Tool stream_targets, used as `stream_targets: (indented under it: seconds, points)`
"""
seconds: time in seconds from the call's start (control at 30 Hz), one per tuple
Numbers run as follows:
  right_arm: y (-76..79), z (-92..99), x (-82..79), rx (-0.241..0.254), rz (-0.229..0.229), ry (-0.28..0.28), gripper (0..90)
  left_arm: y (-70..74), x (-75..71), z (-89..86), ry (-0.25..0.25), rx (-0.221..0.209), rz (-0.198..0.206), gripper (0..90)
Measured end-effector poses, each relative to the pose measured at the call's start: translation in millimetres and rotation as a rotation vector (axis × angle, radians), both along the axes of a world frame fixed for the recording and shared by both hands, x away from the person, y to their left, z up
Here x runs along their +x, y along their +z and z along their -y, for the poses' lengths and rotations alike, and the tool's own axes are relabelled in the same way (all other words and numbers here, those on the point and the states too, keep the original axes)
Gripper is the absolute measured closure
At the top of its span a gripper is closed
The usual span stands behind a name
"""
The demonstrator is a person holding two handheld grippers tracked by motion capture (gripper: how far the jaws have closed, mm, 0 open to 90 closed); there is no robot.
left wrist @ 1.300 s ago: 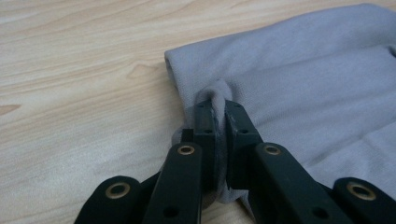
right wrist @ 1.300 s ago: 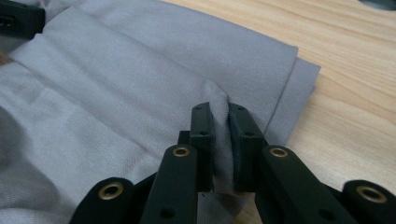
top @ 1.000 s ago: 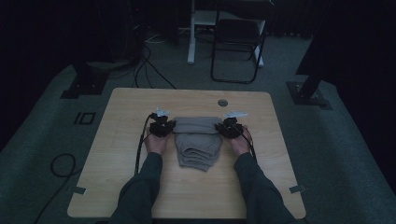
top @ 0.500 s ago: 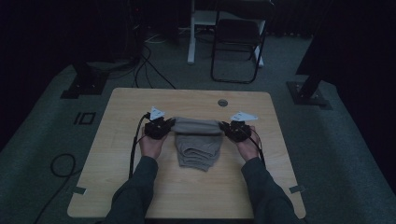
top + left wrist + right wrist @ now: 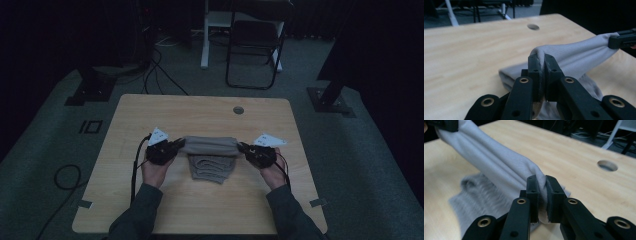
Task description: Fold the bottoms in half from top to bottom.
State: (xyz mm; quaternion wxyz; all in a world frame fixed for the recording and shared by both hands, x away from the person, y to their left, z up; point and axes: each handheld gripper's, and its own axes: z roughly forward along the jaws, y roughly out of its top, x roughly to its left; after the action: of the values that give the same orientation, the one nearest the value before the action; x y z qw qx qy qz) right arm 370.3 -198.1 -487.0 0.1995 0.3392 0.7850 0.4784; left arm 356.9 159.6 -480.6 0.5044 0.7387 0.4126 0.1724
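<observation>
Count: two grippers, one grey cloth [image 5: 210, 155], one wooden table [image 5: 200, 215] with one round hole [image 5: 238, 110]; one folding chair [image 5: 255, 45] stands behind the table. The left gripper [image 5: 176, 146] pinches the cloth's left end, jaws pressed onto the fabric; the right gripper [image 5: 245, 148] pinches the right end likewise; the cloth spans between them at mid-table, its upper band stretched, its lower part lying bunched on the wood. Against the earlier high view, both hands sit nearer the person and wider apart, and the band is drawn longer. The left gripper view shows fabric [image 5: 574, 57] clamped between the pads [image 5: 534, 72]; the right gripper view shows fabric ribbing [image 5: 479, 197].
</observation>
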Motion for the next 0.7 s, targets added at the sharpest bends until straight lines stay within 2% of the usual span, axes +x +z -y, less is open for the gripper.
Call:
stream_targets:
  seconds: [0.1,0.13,0.17,0.2,0.23,0.27,0.33,0.4,0.57,0.7]
  points:
    - [-8.9,2.6,-8.2,-0.013,-0.028,0.021,82.0,-12.8,-9.5,1.7,-0.032,0.02,-0.028,84.3]
    - [-12.2,2.9,-9.3,-0.025,-0.049,0.045,79.1,-17.3,-11.8,0.9,-0.052,0.008,-0.044,82.2]
    - [-15.4,2.9,-9.5,-0.046,-0.076,0.081,74.5,-21.1,-11.9,0.1,-0.076,0.0,-0.069,77.3]
    - [-17.9,2.8,-10.7,-0.067,-0.078,0.099,69.8,-22.7,-11.0,0.4,-0.075,0.014,-0.076,70.6]
    - [-18.8,3.9,-11.5,-0.065,-0.075,0.114,64.9,-22.0,-9.9,-0.3,-0.066,0.03,-0.063,67.3]
    - [-18.5,5.3,-10.8,-0.045,-0.077,0.118,60.0,-19.8,-7.5,-2.0,-0.059,0.02,-0.059,66.1]
    - [-14.9,7.1,-7.8,-0.018,-0.065,0.078,56.5,-14.2,-1.3,-3.8,-0.037,-0.001,-0.052,64.2]
    - [-11.3,6.9,-3.0,-0.005,-0.063,0.046,55.6,-10.9,6.2,-2.1,-0.016,0.018,-0.056,64.1]
    - [-16.4,-4.9,8.2,-0.033,-0.087,0.004,54.5,-17.9,19.5,6.2,-0.005,0.062,-0.095,63.3]
    - [-27.9,-16.0,11.8,-0.06,-0.121,0.007,52.9,-27.5,18.6,11.1,-0.017,0.076,-0.125,62.2]
